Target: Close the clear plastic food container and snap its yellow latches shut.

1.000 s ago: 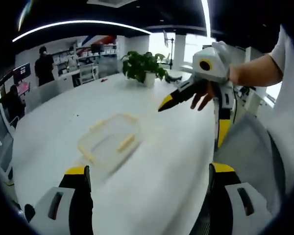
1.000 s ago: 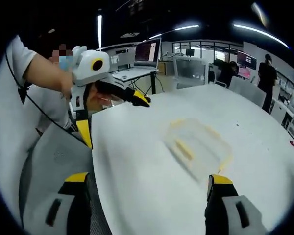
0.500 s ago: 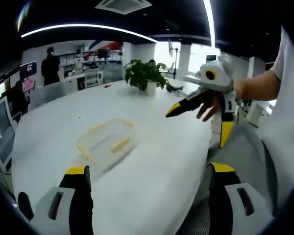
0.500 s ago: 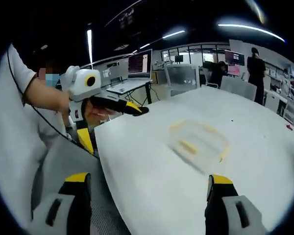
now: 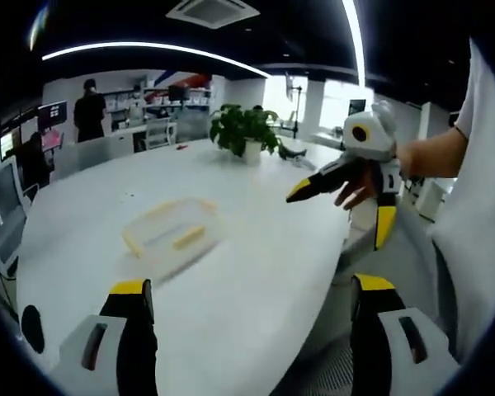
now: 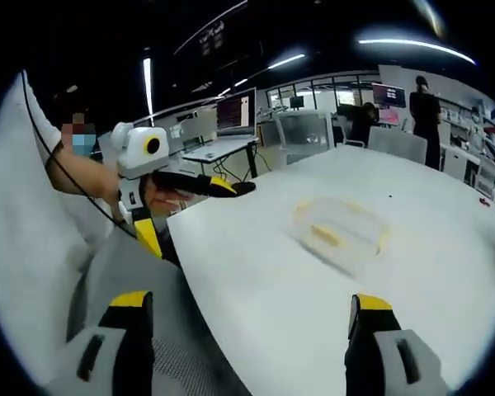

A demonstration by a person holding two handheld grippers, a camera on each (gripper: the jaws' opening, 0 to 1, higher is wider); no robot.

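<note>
The clear rectangular plastic food container with yellow latches (image 5: 170, 234) lies on the round white table (image 5: 256, 272) at ten o'clock of the wide-open, empty left gripper (image 5: 247, 330), well apart; the right gripper (image 6: 247, 330), likewise spread and empty, should approach squarely over the latches before pressing

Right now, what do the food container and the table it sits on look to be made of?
The food container looks like clear plastic: the table shows through it, and it has opaque yellow latches. The table looks like a smooth matt white laminate or painted board; the exact material is unclear.
</note>
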